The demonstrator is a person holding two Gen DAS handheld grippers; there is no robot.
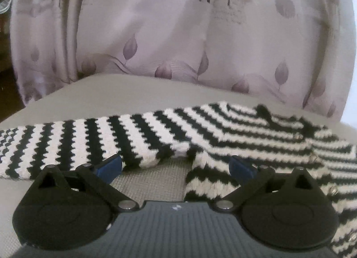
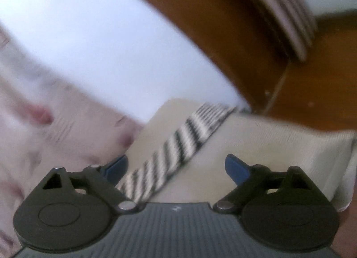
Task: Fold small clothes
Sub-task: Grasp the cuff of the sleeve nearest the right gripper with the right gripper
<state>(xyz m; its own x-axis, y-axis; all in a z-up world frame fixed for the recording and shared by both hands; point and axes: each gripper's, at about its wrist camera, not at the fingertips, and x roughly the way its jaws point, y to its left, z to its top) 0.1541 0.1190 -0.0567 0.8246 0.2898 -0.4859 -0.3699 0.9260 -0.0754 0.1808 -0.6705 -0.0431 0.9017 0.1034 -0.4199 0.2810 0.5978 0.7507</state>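
Nearest the left wrist camera, the left gripper (image 1: pixel 176 167) is spread wide with nothing between its blue fingertips (image 1: pixel 110 165), hovering low over the grey surface (image 1: pixel 125 95). Just past those tips lies the striped knit garment (image 1: pixel 245 128), a small black-and-white piece spread across the surface: a sleeve (image 1: pixel 78 144) stretches flat to the left, while the body, with small metal snaps (image 1: pixel 313 157) along one edge, runs off to the right and down beside the gripper. The bare patch of grey between the tips sits right at the notch where sleeve meets body. Behind the garment hangs a pale curtain (image 1: pixel 178 39) printed with mauve leaves. In the right wrist view the right gripper (image 2: pixel 176 168) is likewise released and empty, held higher and tilted; the picture is smeared, but a long striped strip of the same garment (image 2: pixel 178 146) runs away from its left finger across the grey surface (image 2: pixel 267 137), with the curtain (image 2: pixel 44 124) to the left and brown wooden furniture (image 2: pixel 245 34) beyond. Judged from how the cloth lies, the folding has barely begun: the sleeve is still extended, no layer appears doubled over, and neither tool has hold of fabric, so the sleeve folds and the body fold all seem left to do.
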